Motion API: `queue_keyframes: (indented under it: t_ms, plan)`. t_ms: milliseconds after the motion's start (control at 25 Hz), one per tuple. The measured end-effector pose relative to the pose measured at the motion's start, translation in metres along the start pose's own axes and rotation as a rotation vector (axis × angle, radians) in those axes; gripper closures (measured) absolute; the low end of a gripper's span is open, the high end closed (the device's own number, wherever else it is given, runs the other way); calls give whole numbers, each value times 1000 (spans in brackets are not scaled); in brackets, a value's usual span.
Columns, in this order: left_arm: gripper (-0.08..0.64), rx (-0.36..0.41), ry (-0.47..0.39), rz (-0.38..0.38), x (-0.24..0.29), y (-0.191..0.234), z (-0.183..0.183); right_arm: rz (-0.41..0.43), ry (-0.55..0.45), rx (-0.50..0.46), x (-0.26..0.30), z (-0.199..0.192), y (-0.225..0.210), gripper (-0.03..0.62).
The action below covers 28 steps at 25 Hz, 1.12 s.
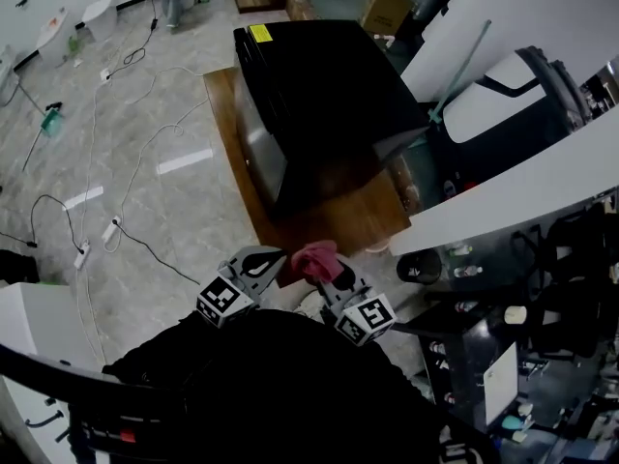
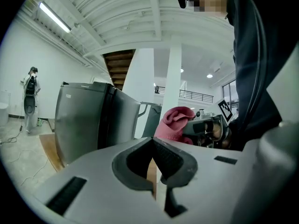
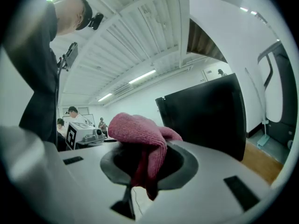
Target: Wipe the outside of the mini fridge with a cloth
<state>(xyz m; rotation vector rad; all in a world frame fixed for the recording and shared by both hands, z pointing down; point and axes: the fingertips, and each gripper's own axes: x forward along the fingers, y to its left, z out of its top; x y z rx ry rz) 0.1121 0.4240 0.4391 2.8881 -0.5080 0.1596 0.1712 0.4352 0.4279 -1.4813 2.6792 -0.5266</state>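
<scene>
The right gripper [image 1: 332, 275] is clenched on a pink cloth [image 1: 314, 257]. In its own view the cloth [image 3: 140, 136] bunches above the jaws and a tail hangs down between them. The left gripper [image 1: 263, 261] has its jaws closed together on nothing, just beside the cloth. Both hang close to the person's body, well apart from the fridge [image 1: 324, 95]. The fridge stands on the far part of a wooden board [image 1: 338, 222] on the floor; the board's near end is bare.

The step in hand looks to be the approach, with no wiping begun. To do it well, the right gripper should come in so that the bunched top of the cloth meets the fridge first, keeping the hard jaw tips off the glossy black. The top face looks like the easiest start, then the sides. Strokes should probably run edge to edge, overlapping, under light even pressure. The jaws seem to hold only a fold, so a hard drag could pull the cloth free. The empty left gripper could brace a top corner of the fridge against sliding on the board.
</scene>
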Motion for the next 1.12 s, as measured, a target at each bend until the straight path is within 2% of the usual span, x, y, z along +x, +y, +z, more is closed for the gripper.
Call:
queue_keyframes:
  t_ms: [80,200,400,560,760,1120]
  plan:
    - [558,20,1,-34,-7,-5,3,-24,-11,8,-2,-2,13,508]
    - [558,27,-4,-71,-21,-14,1,-46,-14,-44,-4,-8,39,509]
    - [558,39,-8,-89,-42,-26,-5,-51,-49,-83,-10,-16,66,509]
    - [558,52,-5,-82,-49,-31,-8,-68,-59,-105,-14,-19,73,509]
    - [558,61,-4,-91,-53,-35,-11,-104,-81,-62,-17,-26,73,511]
    - [558,79,-9,-90,-63,-33,-17,-93,-95,-117,-16,-31,84,511]
